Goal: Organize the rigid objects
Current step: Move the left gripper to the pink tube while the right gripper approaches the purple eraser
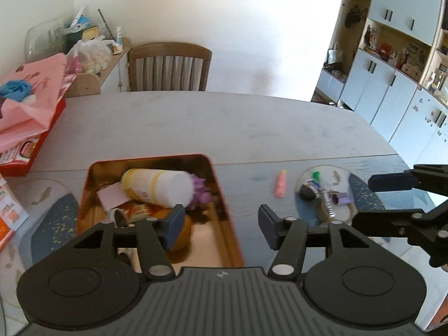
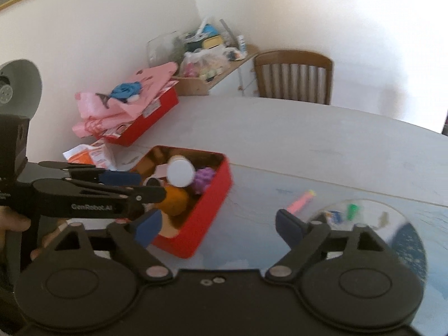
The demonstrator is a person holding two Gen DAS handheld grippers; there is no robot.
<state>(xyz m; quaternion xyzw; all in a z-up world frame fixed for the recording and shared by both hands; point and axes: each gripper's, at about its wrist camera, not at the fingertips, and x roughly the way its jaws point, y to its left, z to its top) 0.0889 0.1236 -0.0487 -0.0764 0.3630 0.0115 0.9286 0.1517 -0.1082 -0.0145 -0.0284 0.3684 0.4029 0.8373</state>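
Red tin: on desk, holding white bottle; left hand-held gripper and right hand-held gripper both released, empty.

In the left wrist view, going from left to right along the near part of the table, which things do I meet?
red tin → pink object lying on the table → pile of small items on the round mat → right tool at the frame edge.
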